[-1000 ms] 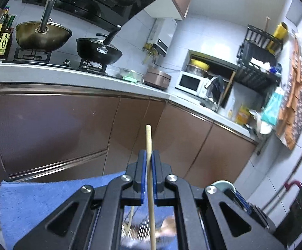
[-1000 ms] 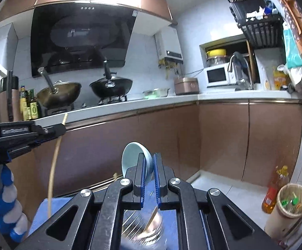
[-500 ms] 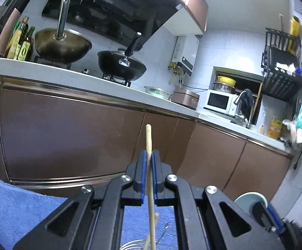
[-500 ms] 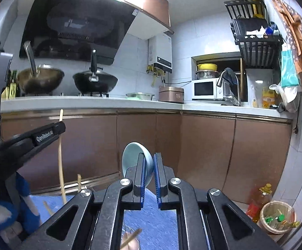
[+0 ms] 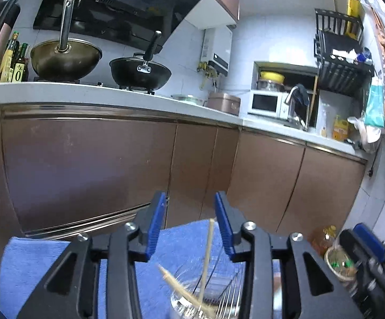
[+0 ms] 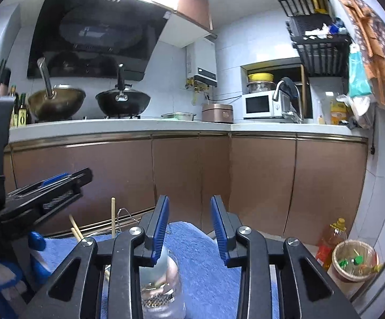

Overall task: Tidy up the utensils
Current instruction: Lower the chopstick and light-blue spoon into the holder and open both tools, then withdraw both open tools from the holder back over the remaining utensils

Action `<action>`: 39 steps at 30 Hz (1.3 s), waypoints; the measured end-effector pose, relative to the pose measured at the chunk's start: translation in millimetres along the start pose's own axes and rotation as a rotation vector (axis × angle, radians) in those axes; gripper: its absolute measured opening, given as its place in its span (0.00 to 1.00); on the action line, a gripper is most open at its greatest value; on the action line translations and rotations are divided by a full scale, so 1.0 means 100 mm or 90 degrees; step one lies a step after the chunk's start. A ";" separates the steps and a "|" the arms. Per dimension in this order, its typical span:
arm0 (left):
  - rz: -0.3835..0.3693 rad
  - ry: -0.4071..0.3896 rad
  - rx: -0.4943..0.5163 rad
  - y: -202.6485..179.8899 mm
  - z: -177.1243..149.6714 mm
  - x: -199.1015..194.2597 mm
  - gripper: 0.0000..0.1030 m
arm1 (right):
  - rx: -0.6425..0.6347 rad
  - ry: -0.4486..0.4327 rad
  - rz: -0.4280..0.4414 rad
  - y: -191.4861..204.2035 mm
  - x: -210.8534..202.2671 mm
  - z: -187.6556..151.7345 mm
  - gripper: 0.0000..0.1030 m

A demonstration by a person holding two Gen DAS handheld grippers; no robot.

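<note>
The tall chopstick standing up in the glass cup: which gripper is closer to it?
Left. The chopstick rises between the opening fingers of the left gripper, untouched. The right gripper is off to its right, apart from it.

Light: my kitchen reads bright and cool, washed from overhead.
Glare: the range hood (image 6: 91, 30) top blows out white in my right view.
Blur: the glass jar (image 5: 205, 300) and chopsticks (image 5: 205, 255) smear low in frame.
Distortion: fisheye bends the countertop (image 5: 112, 98); corners fall black.
</note>
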State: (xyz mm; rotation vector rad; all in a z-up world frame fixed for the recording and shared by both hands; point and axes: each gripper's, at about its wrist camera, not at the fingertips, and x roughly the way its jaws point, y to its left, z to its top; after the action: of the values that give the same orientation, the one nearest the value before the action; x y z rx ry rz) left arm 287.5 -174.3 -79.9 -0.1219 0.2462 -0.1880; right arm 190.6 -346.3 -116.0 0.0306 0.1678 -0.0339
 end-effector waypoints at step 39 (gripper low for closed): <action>0.058 0.120 0.145 0.66 -0.37 -1.87 0.54 | 0.095 0.129 -0.003 0.19 -1.26 -0.31 1.00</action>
State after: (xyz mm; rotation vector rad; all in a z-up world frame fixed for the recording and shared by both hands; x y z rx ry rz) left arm 110.9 -76.2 -82.3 0.1339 0.4144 -0.1359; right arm 61.9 -322.3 -125.4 0.1826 0.3679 -0.0479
